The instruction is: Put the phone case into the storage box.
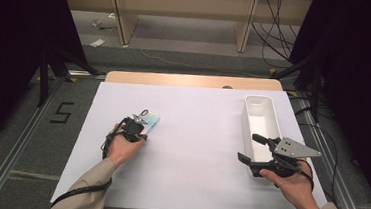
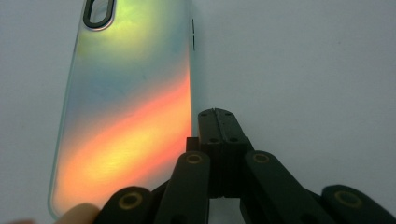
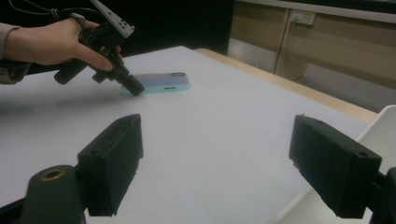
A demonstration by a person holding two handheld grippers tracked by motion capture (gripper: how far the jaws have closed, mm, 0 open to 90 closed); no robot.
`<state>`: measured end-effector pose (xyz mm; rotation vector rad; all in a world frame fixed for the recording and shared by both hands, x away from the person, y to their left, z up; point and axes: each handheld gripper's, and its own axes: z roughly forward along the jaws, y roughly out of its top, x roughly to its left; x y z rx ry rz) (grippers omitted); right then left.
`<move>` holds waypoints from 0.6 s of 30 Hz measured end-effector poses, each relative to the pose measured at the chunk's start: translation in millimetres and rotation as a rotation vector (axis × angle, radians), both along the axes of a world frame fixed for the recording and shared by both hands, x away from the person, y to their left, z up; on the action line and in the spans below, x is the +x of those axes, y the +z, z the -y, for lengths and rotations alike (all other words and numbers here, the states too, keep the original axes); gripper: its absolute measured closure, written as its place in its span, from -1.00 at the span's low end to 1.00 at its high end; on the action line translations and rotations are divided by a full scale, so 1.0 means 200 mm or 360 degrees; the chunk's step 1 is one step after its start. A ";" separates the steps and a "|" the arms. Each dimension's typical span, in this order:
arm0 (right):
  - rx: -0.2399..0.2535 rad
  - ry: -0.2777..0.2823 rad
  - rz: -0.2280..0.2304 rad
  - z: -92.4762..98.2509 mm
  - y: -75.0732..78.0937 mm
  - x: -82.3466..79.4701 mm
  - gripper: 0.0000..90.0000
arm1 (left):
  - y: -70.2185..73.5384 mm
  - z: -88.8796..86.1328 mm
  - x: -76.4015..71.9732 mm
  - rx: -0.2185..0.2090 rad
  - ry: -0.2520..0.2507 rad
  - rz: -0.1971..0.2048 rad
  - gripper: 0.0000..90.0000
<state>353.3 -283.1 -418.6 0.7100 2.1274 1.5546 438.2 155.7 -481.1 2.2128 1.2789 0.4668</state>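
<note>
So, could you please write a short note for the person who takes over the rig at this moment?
Left gripper: jaws shut, empty, tips at the long edge of the phone case; I cannot tell if they touch it.
Right gripper: jaws open, empty, at the near end of the white bin.
The phone case lies flat on the white table, left of centre. The bin stands on the right and looks empty.
Done: nothing has been picked up.
Left: probably grip the case and put it in the bin.

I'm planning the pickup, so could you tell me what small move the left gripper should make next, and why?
Probably open the left gripper: it is shut and empty, tips beside the iridescent plastic phone case lying flat on the white table cover, so it cannot yet straddle the edge.
</note>
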 end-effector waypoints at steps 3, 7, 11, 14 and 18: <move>-0.0002 -0.0001 -0.0001 0.00 0.00 0.00 -0.59 | 0.00 0.00 0.00 -0.0008 0.0005 0.0002 0.99; 0.0002 0.0003 -0.0002 0.00 0.00 0.00 -0.59 | 0.01 -0.01 0.00 -0.0039 -0.0008 -0.0018 0.80; -0.0002 0.0002 -0.0005 0.00 0.00 0.00 -0.59 | 0.04 0.01 -0.01 -0.0079 -0.0018 0.0037 0.54; -0.0002 0.0002 -0.0008 0.00 0.00 0.00 -0.59 | 0.07 0.02 -0.01 -0.0070 -0.0028 0.0078 0.14; -0.0003 0.0001 -0.0010 0.00 0.00 0.00 -0.59 | 0.10 0.03 0.01 0.0005 0.0005 0.0156 -0.38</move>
